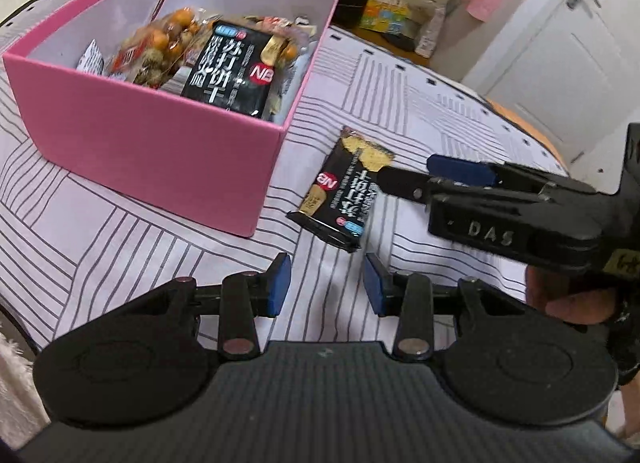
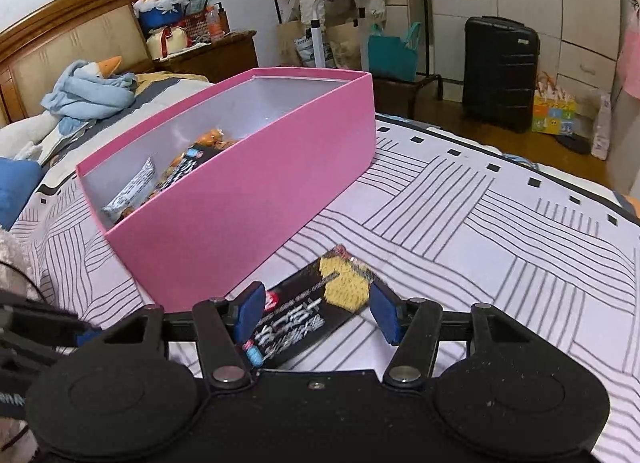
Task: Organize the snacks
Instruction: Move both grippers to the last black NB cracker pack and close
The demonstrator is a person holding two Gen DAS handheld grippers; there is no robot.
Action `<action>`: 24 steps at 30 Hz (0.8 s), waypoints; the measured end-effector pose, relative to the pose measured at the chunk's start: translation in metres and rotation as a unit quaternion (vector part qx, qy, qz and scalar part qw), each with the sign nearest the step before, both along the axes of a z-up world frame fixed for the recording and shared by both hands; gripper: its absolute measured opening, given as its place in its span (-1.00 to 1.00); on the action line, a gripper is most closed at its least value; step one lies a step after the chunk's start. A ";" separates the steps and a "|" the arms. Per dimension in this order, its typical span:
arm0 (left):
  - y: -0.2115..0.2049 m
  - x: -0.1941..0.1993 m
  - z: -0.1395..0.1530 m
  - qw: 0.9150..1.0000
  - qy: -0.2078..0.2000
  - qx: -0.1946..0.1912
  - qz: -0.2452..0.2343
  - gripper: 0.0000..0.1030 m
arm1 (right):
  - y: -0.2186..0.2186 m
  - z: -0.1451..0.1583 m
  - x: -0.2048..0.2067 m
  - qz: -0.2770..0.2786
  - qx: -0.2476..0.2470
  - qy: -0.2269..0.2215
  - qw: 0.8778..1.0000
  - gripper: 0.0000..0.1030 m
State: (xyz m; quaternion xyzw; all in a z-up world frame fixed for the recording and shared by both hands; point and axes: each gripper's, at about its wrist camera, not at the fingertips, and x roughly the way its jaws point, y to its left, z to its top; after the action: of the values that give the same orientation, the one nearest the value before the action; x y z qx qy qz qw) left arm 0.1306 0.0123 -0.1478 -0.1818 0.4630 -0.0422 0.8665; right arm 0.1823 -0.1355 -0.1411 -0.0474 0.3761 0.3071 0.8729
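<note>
The cracker packet lies flat on the striped bedsheet, between the two blue pads of the right gripper. The jaws stand spread wide on each side of it, and I cannot tell if the pads touch it. The packet is a long black wrapper with white characters, a red and white logo, a picture of a yellow cracker at its far end and a small blue mark at its near end. In the left wrist view the same packet is just ahead of the left gripper, a little to its right, and the right gripper reaches to it from the right side. The left gripper is released, with only bedsheet between its pads. The pink box stands ahead and to the left, just beside the packet but apart from it. Inside lie a second black packet, a bag of orange round snacks and a white wrapper.
</note>
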 end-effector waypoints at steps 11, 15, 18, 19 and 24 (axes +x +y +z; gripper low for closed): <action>-0.002 0.012 -0.025 0.999 -0.020 0.007 0.050 -0.25 | 0.005 -0.014 0.056 0.022 -0.008 0.036 0.999 0.01; -0.001 0.016 -0.030 0.998 -0.026 -0.018 0.049 -0.25 | 0.003 -0.027 0.076 0.005 0.000 0.064 0.998 0.01; -0.002 0.021 -0.034 0.998 -0.031 -0.037 0.044 -0.25 | -0.003 -0.037 0.083 -0.002 0.021 0.086 0.996 0.03; -0.002 0.022 -0.035 0.998 -0.034 -0.035 0.045 -0.25 | -0.005 -0.036 0.082 -0.003 0.029 0.091 0.995 0.03; 0.000 0.022 -0.042 0.998 -0.038 -0.036 0.046 -0.25 | -0.011 -0.036 0.065 0.023 0.045 0.120 0.991 -0.15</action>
State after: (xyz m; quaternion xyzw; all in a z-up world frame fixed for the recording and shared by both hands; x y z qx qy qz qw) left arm 0.1521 0.0122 -0.1895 -0.2320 0.4191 -0.0263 0.8774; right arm 0.2469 -0.1468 -0.1766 0.0211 0.4629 0.3469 0.8155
